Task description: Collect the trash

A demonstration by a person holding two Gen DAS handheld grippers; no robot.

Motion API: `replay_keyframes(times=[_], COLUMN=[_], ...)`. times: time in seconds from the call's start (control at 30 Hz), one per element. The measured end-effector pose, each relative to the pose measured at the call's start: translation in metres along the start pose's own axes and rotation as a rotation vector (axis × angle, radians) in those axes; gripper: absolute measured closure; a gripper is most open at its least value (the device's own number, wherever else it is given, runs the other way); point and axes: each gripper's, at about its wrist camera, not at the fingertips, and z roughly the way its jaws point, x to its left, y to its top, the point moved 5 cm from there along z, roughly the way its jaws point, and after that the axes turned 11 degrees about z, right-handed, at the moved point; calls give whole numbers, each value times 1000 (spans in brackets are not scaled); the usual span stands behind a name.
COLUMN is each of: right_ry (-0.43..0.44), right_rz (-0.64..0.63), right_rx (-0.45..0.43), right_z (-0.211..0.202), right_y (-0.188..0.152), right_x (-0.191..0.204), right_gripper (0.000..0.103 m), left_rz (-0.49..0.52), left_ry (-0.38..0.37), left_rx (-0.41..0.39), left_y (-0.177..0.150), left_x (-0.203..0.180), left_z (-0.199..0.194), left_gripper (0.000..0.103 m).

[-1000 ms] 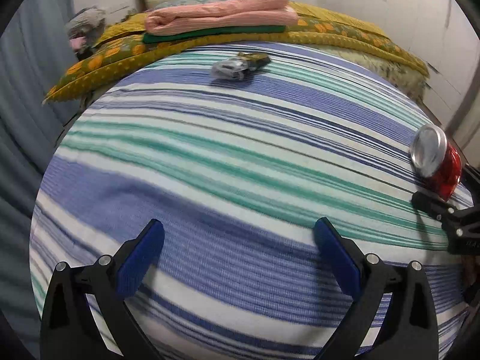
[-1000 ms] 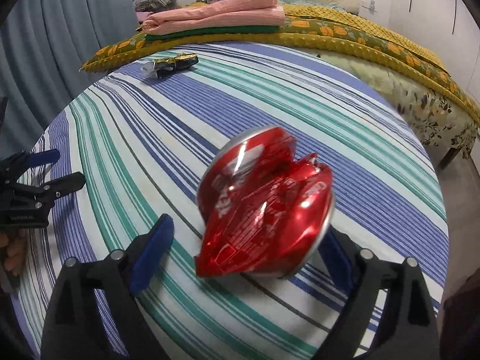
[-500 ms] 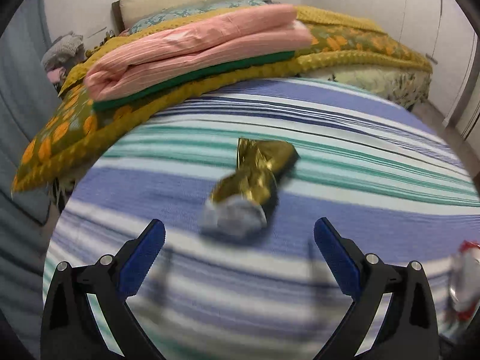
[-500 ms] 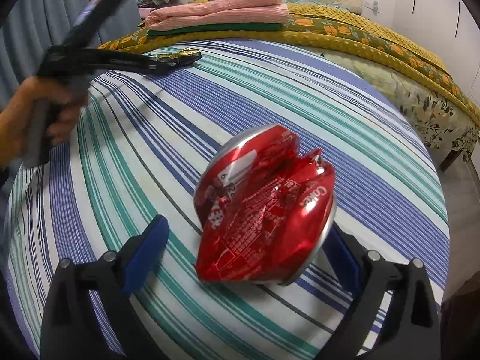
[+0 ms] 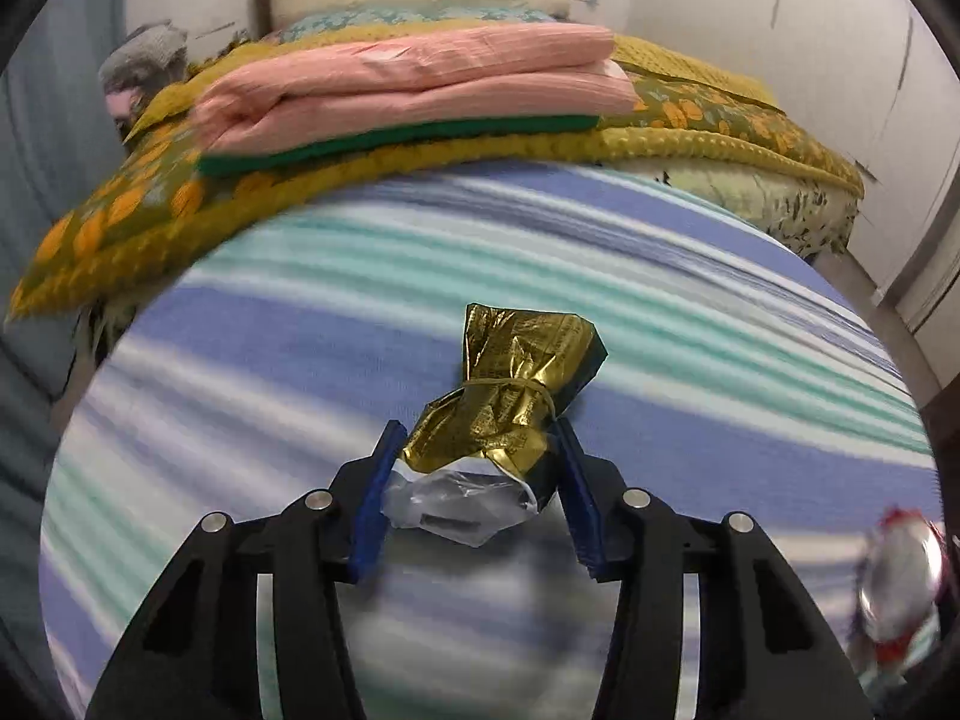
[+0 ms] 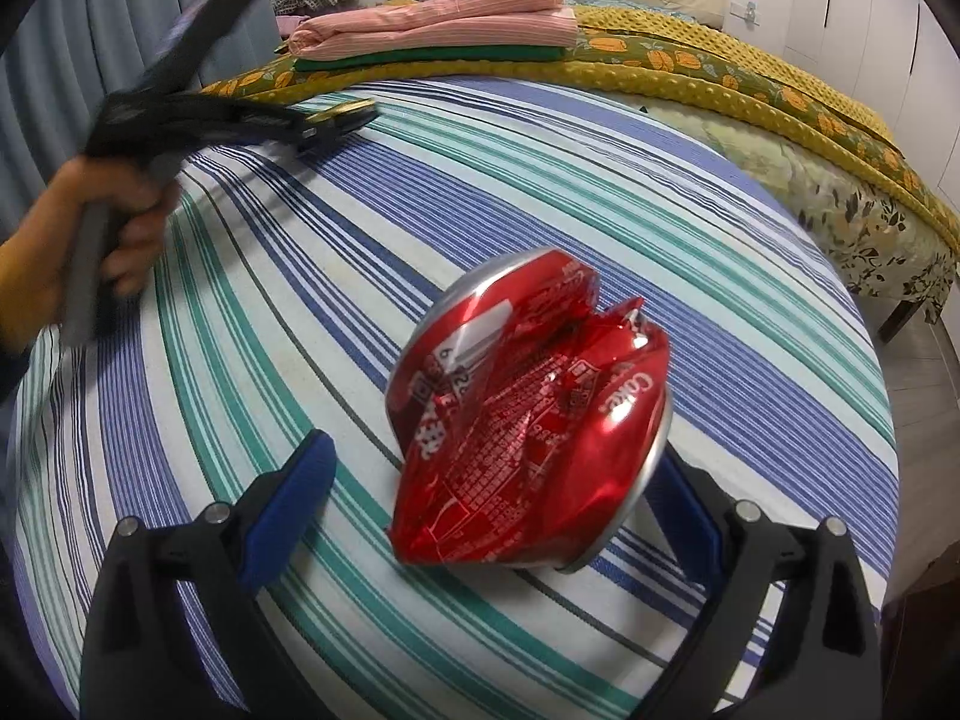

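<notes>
Left wrist view: the left gripper (image 5: 474, 456), black-framed with blue pads, sits low in the centre of the frame.
Left gripper state: its two blue pads (image 5: 372, 498) are drawn in narrow against the sides of a crumpled gold foil wrapper with a clear plastic end (image 5: 501, 402).
Gold wrapper: gripped at its lower half; the gold upper end projects above the pads toward the frame centre, and the clear plastic end hangs between the pads. Motion blur leaves it uncertain whether it rests on the cloth or is clear of it.
Surface: a blue, teal and white striped tablecloth (image 5: 690, 324) fills the middle of the frame.
Background, upper frame: folded pink fabric (image 5: 414, 84) lies on a green layer, on a mustard floral quilt (image 5: 720, 126).
Lower right edge: a crushed red aluminium drink can (image 5: 900, 588) appears blurred.
Right wrist view: the right gripper (image 6: 498, 504) occupies the lower frame.
Right gripper state: spread wide, the crushed can (image 6: 528, 432) standing on the striped cloth (image 6: 600, 192) between the pads; the right-hand pad is at the can's rim and the left-hand pad (image 6: 288, 504) stands apart from it.
Upper left of the right wrist view: a hand (image 6: 114, 240) holds the left gripper's handle, its tips at the gold wrapper (image 6: 342, 111) near the quilt (image 6: 690, 78).
</notes>
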Motion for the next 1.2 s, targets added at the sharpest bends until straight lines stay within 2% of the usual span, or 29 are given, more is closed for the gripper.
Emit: replay_keyframes(times=[0.13,0.3,0.33,0.4,0.43,0.5,0.6,0.67,0.73,1.2], right_ry=[0,6,11,17,13,8,1,-3,-8,-15], right_rz=[0,3,4,2,-6,-19,-3,-2,4,4], right_rx=[0,-1,-3,-1,0,2,1,2,3,4], right_z=[0,1,0,-5,-8,-15,-21,-21,-20,-19], right_y=[0,0,-1,-7,-11,-23,-31,-31,-29,-28], right_x=[0,1,1,1,1,-1,-6,-6,-6,-6], right_gripper=[8,8,7,7,7,7,7,6,4,5], left_rz=[-35,-33,-44,-51,-49,-41,20,22,1,6], left_ry=[-1,-5,-9,-11,4,22,65,92,74,77], left_rx=[28,15,18,22,21,33,47,35,35,35], left_y=[-49,-105,-113,-126,-131,-137,-140,-140,-141,-140], left_x=[-21,-56,-59,-64,-63,-65,-73,-71,-69,-69], left_z=[-39,-83,-86,-91,-93,-91,-86,-86,-85,-85], left_gripper=[53,50,48,34,30,15,10,5,5,4])
